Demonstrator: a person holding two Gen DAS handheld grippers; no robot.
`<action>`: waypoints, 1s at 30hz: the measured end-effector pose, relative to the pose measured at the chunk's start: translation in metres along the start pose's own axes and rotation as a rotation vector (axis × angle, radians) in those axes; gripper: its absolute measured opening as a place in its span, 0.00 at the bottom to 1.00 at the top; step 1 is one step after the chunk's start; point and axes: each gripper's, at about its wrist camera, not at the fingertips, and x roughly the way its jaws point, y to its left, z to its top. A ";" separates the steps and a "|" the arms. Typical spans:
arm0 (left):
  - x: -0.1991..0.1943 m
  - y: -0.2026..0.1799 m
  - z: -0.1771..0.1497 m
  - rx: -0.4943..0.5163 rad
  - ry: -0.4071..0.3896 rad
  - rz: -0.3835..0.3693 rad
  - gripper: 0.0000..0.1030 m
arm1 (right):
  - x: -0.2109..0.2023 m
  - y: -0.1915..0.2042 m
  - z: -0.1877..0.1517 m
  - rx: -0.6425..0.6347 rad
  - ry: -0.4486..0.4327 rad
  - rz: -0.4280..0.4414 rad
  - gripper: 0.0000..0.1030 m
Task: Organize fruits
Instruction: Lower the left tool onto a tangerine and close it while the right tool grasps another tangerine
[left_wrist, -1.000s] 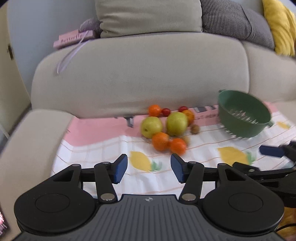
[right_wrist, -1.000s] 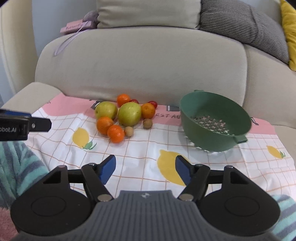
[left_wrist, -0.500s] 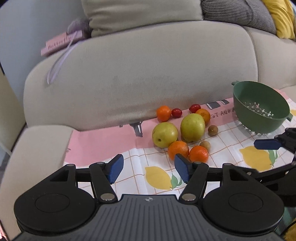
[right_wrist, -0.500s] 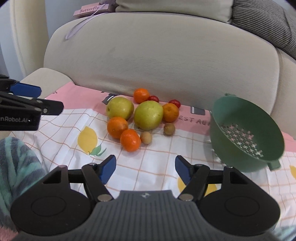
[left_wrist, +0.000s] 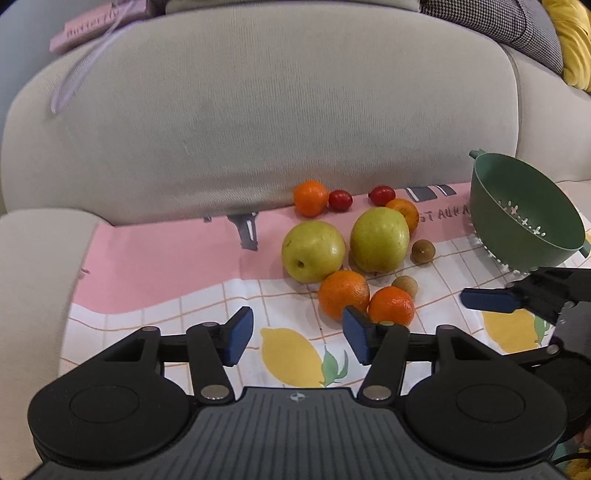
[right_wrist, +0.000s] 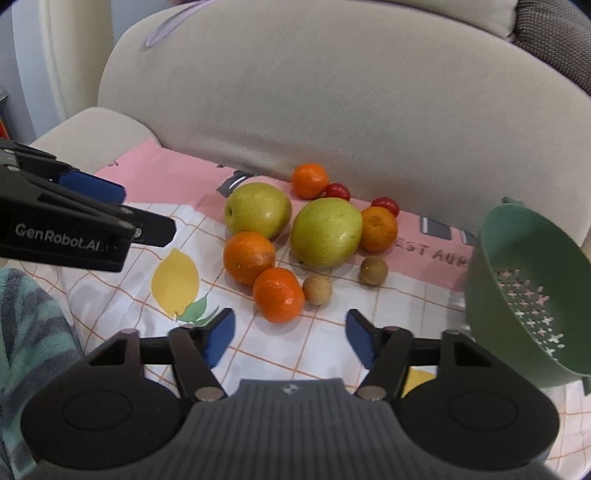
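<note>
A pile of fruit lies on a lemon-print cloth (left_wrist: 166, 258) on the sofa seat: two green apples (left_wrist: 313, 251) (right_wrist: 258, 208), several oranges (left_wrist: 343, 293) (right_wrist: 279, 293), two cherry tomatoes (left_wrist: 340, 200) and two small brown fruits (left_wrist: 423, 252). To their right a green colander (left_wrist: 524, 221) (right_wrist: 528, 295) stands tilted and empty. My left gripper (left_wrist: 297, 336) hovers just short of the front oranges, jaws closing with nothing between them. My right gripper (right_wrist: 290, 336) hangs in front of the nearest orange, jaws also closing on nothing.
The beige sofa backrest (left_wrist: 258, 110) rises right behind the fruit, with an armrest (left_wrist: 33, 277) on the left. A pink book (left_wrist: 96, 22) lies on top of the backrest. A striped teal blanket (right_wrist: 26, 332) lies at the near left.
Both grippers have moved forward and down toward the fruit pile, which now looks larger and closer. The jaws of each stand a little narrower than half a second ago.
</note>
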 end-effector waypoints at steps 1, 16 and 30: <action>0.003 0.001 0.000 -0.008 0.004 -0.010 0.63 | 0.002 -0.001 0.001 -0.001 0.003 0.005 0.55; 0.051 0.002 0.010 -0.083 0.082 -0.145 0.59 | 0.041 -0.016 0.013 0.037 0.059 0.048 0.43; 0.083 0.003 0.017 -0.179 0.130 -0.218 0.59 | 0.060 -0.019 0.014 0.072 0.079 0.081 0.38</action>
